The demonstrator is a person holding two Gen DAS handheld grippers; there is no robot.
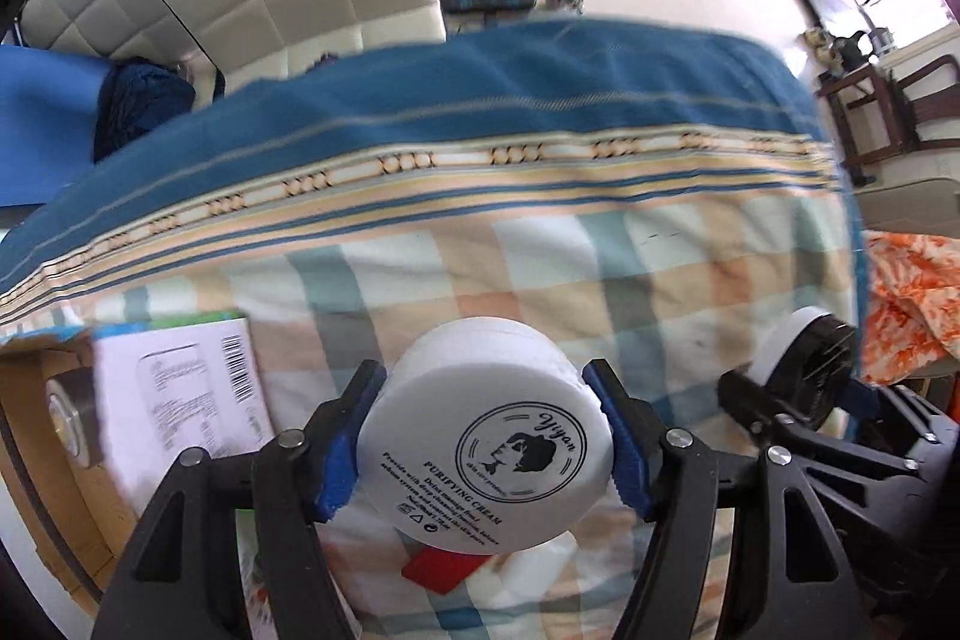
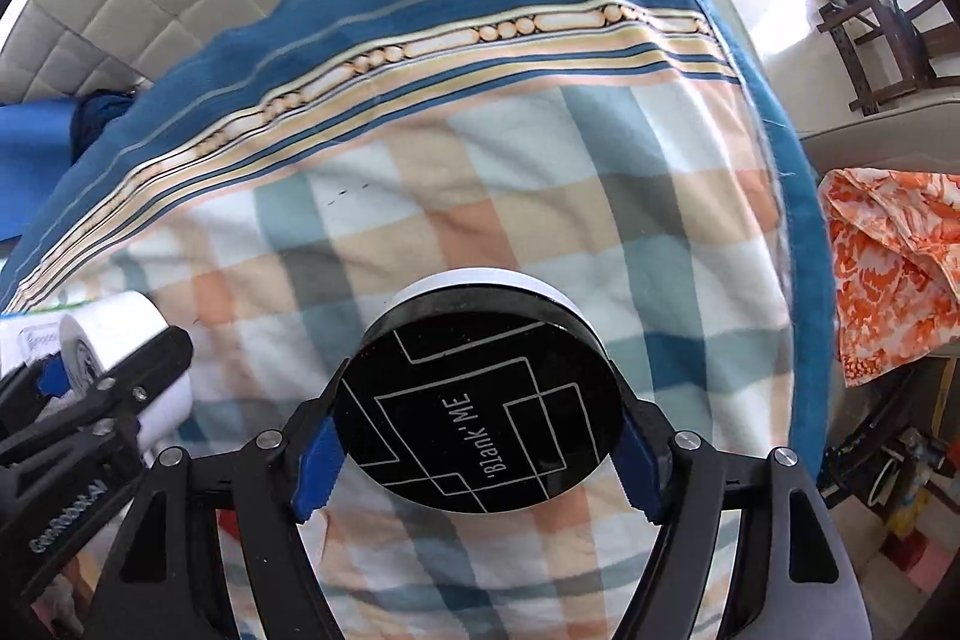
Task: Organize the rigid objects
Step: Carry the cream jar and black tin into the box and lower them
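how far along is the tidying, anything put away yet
Nothing looks placed yet. Both jars are in hand, lifted over the checked cloth: the left hand-held gripper clamps the white purifying cream jar, and the right hand-held gripper clamps the black-lidded Blank ME jar. Still left: setting both down, perhaps by the cardboard box and white carton at the left, plus a red item lying under the cream jar.

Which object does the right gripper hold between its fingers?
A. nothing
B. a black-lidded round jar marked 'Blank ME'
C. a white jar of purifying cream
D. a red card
B: the right gripper is clamped on the black-lidded jar, its blue pads pressing both sides.
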